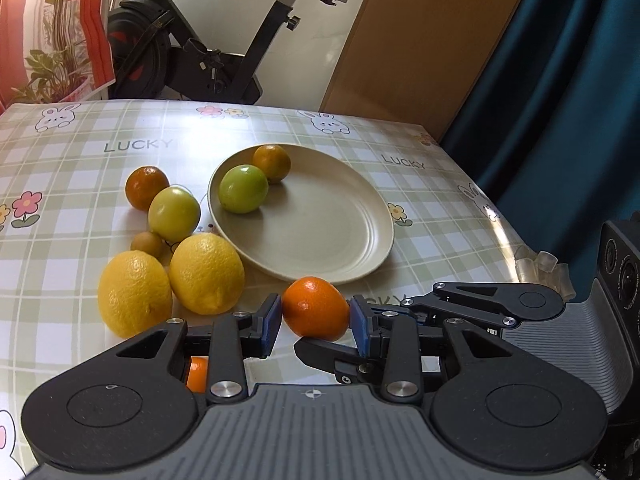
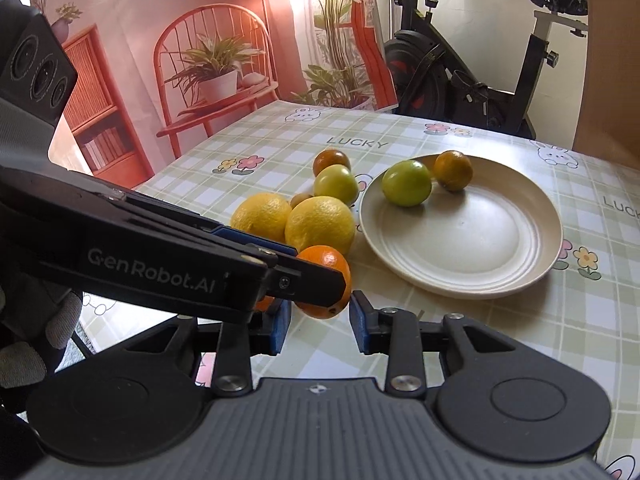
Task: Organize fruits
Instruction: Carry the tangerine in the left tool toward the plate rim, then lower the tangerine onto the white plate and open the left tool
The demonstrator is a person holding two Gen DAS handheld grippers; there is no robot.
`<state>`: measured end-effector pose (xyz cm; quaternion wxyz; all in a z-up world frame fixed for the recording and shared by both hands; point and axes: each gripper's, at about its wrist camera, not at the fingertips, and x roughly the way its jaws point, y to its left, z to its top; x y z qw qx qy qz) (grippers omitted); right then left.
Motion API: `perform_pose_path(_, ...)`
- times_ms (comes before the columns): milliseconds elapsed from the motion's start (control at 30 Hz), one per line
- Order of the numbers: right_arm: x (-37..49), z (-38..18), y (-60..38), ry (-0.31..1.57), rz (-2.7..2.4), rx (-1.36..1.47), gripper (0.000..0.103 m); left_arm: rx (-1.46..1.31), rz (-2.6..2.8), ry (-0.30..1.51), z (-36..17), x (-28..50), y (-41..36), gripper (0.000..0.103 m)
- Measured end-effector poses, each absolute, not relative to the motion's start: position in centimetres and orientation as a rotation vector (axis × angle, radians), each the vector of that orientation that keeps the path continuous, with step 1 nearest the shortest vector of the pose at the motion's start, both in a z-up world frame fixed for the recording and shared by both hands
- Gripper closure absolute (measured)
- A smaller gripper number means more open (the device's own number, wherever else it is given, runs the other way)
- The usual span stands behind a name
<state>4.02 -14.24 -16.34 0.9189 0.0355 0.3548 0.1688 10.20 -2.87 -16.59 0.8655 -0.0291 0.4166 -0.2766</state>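
A small bright orange (image 1: 316, 314) hangs just above the table, and my left gripper (image 1: 316, 316) is shut on it with a blue pad on each side. My right gripper (image 2: 320, 305) meets it crosswise, its pad tips closed against the lower end of the same orange (image 2: 326, 276). One of the right gripper's fingers (image 1: 328, 354) passes under the fruit. The cream plate (image 1: 320, 240) beyond holds a green fruit (image 1: 243, 189) and a dark orange (image 1: 272, 162). Left of the plate lie two lemons (image 1: 206, 273), another green fruit (image 1: 174, 213) and a second dark orange (image 1: 147, 187).
A small brown fruit (image 1: 147, 244) sits among the pile. Another bright orange (image 1: 197, 374) lies under my left gripper. Clear plastic pieces (image 1: 544, 264) rest at the table's right edge. An exercise bike (image 1: 208, 52), a cardboard sheet (image 1: 420, 40) and a blue curtain (image 1: 560, 100) stand behind.
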Motion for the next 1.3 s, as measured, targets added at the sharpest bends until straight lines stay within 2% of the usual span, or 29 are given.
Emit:
perform_pose_path(267, 7.1, -15.8, -16.6, 0.684, 0.307, 0.07, 0.069, -0.02, -0.572, 0.842, -16.2, 14.1, -5.3, 0.063)
perform_pose_path(633, 12.0, -18.2, -18.0, 0.728, 0.265, 0.117, 0.069, -0.054, -0.538, 0.924, -19.3, 18.8, -6.0, 0.063)
perform_pose_path(1300, 13.7, -19.7, -18.2, 0.764, 0.242, 0.14, 0.069, -0.045, -0.486, 0.933, -20.6, 20.0, -6.4, 0.063)
